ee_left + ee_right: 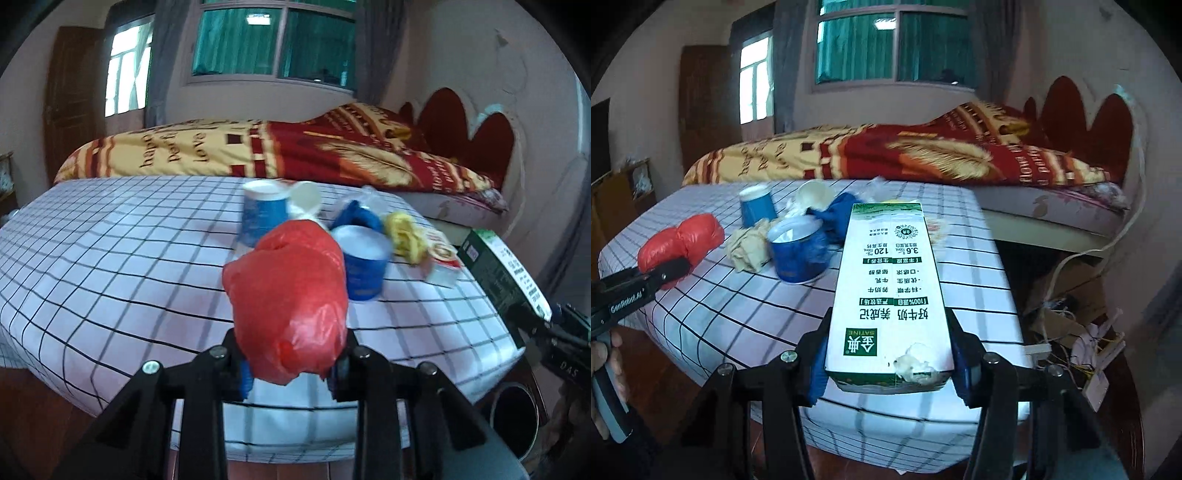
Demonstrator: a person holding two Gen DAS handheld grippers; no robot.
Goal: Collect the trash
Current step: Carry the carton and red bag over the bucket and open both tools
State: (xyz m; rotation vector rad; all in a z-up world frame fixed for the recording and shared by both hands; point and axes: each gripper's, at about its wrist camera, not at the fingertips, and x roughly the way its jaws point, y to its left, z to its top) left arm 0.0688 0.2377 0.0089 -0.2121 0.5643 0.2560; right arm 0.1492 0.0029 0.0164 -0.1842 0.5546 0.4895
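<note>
A crumpled red plastic bag (291,295) is lifted off the checked tablecloth (110,258), and my left gripper (291,373) is shut on its near end. In the right wrist view the same red bag (690,236) shows at the left with the left gripper (665,271) clamped on it. My right gripper (890,373) is shut on the base of a white and green milk carton (890,288), which points away over the table. The carton (502,273) also appears at the right edge of the left wrist view.
On the table lie two blue paper cups (798,251) (757,208), a tipped white cup (304,195), crumpled paper (748,247) and a blue wad (356,216). A dark round container (513,421) stands low right. Cables and cardboard (1071,314) litter the floor. A bed (258,147) lies behind.
</note>
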